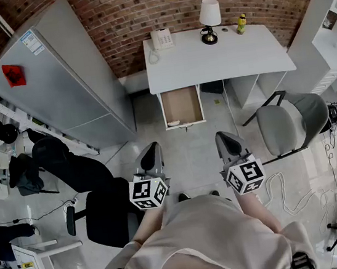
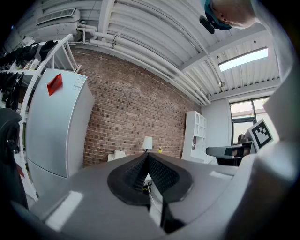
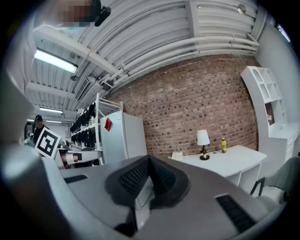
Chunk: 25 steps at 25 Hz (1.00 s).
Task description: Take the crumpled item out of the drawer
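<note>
**Approach stage: drawer open, nothing grasped yet.**

Both my claws are clenched on nothing. My left claw [image 1: 152,148] and right claw [image 1: 223,136] sit close to my body with their tips pressed together, pointing toward the desk [image 1: 207,57]. The drawer [image 1: 181,104] under the desk stands pulled out, well apart from both claws. What I judge to be the crumpled item [image 1: 172,123] is a small pale lump lying inside at the drawer's front edge, left of centre; it is too small to tell the material. The reach has not begun. The next move calls for closing the gap to the drawer and spreading one claw's jaws before descent. That claw should then come down over the front-left corner without catching the front wall.
</note>
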### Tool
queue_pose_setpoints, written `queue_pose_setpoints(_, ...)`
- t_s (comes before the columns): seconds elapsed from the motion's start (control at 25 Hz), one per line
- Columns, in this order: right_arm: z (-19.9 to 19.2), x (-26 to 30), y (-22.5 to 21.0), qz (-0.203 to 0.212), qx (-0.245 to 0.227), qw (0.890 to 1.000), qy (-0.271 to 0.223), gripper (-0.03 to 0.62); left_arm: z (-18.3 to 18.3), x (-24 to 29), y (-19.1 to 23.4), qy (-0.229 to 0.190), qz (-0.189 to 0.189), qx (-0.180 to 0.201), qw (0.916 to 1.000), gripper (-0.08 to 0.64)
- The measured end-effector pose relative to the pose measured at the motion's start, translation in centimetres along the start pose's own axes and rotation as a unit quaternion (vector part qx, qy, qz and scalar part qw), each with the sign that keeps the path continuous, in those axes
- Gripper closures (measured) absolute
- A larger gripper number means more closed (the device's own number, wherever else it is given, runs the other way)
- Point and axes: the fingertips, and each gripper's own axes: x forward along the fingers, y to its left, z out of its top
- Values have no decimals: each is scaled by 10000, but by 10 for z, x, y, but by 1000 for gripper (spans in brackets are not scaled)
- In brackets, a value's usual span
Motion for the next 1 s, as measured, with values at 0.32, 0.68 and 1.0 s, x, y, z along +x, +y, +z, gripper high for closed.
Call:
queue_pose_setpoints(0.32, -4, 16, 20, -100, -67, 9999, 11, 586, -1, -5, 26, 11, -71, -11, 10000, 552)
queue_pose_setpoints(0.68, 0, 34, 43, -378, 23, 9991, -172, 586, -1, -13, 64, 46, -241, -67, 9997, 552)
queue_pose_setpoints(1.0, -5, 53, 41, -383, 20, 9992, -109, 586, -3, -1, 75, 87, -371, -55, 9993, 552)
